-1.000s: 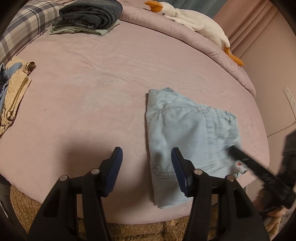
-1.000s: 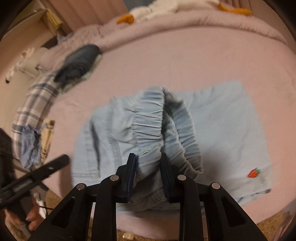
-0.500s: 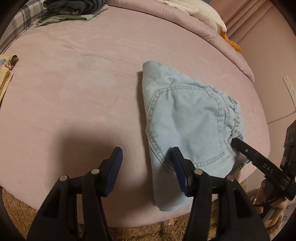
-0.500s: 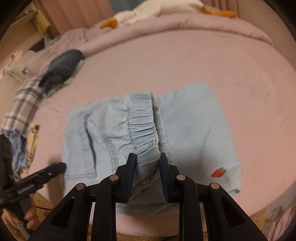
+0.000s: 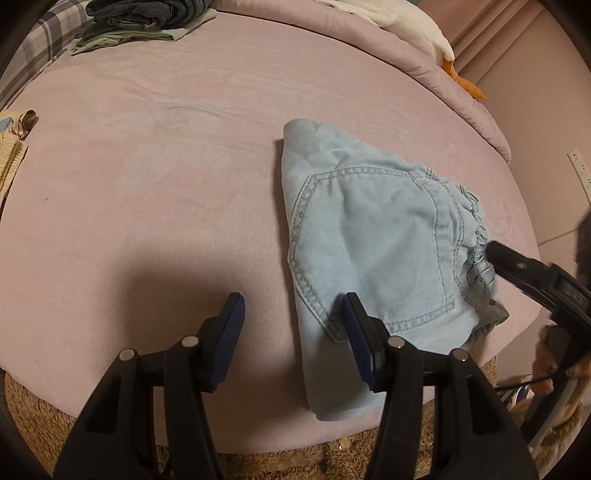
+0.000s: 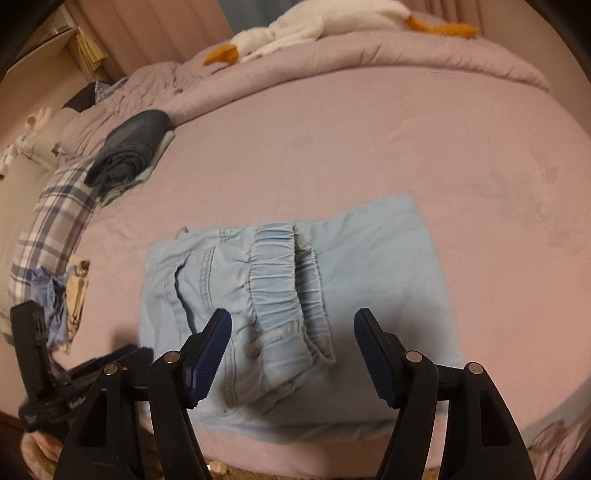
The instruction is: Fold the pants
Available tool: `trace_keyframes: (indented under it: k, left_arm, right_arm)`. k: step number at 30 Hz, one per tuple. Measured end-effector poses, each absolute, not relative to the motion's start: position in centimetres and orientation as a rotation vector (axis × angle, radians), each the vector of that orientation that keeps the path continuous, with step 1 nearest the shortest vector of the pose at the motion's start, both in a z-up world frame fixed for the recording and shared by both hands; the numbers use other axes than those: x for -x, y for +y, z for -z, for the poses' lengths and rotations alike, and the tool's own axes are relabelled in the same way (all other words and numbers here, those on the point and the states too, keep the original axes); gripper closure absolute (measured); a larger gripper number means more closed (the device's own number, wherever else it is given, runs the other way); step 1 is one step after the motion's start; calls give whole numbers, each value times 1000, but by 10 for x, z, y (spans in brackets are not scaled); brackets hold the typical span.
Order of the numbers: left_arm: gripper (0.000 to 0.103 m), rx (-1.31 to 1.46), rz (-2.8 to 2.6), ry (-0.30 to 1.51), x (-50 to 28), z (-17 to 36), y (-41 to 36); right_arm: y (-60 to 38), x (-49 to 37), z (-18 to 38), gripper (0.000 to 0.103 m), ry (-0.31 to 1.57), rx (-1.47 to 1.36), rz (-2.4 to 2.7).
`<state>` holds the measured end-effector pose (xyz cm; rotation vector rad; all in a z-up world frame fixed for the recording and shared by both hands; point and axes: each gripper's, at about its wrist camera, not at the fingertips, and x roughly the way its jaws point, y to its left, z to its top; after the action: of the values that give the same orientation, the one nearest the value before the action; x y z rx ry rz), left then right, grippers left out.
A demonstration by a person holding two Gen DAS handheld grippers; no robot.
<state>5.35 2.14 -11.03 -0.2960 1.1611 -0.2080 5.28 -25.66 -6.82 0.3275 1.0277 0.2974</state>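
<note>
Pink bedding covers a bed (image 5: pixel 155 155) that fills most of both views, with a brown shaggy rug (image 5: pixel 29 406) along the bottom edge. Light blue pants (image 6: pixel 295 295) lie folded flat near the bed's front edge: centre of the right wrist frame, right of centre in the left wrist frame, where a stitched back pocket faces up. The elastic waistband (image 6: pixel 280 273) lies across the top of the folded stack.

At the bottom of its own frame, the left gripper (image 5: pixel 293 332) has its jaws spread wide and holds nothing; its right finger overlaps the pants' left edge, its left finger sits over bare sheet. Likewise wide open and empty, the right gripper (image 6: pixel 291 347) straddles the waistband's near end without touching it.

A stack of dark folded clothes (image 6: pixel 129 147) sits at upper left, beside a plaid pillow (image 6: pixel 55 214). A plush goose (image 6: pixel 295 29) lies along the top.
</note>
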Motion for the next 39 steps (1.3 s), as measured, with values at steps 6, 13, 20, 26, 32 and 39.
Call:
trace_keyframes:
  k: [6,13,20,26,32,39]
  left_arm:
    - [49,296,207,1158,-54,110,20]
    - [49,317,218,1152,-55,110,22]
    - [49,357,238,1162,-58,108,25]
    - [49,370,244,1146,-59,100,27]
    - [49,389,265,1111,-58,86,30]
    - [48,346,323,1097,-64,78,5]
  right_arm:
    - [-255,-65,96,34,1132,-400,-380]
    - [-234,-62,90,47,1107,-380,-447]
    - [-237,-59,88,66,1079,-439,-454]
    - [-240,-44,56,75,982,-456,-466]
    - [-259,-23,18,75,864,-459,-456]
    - [-298,-10,5,75,784,-448,-327]
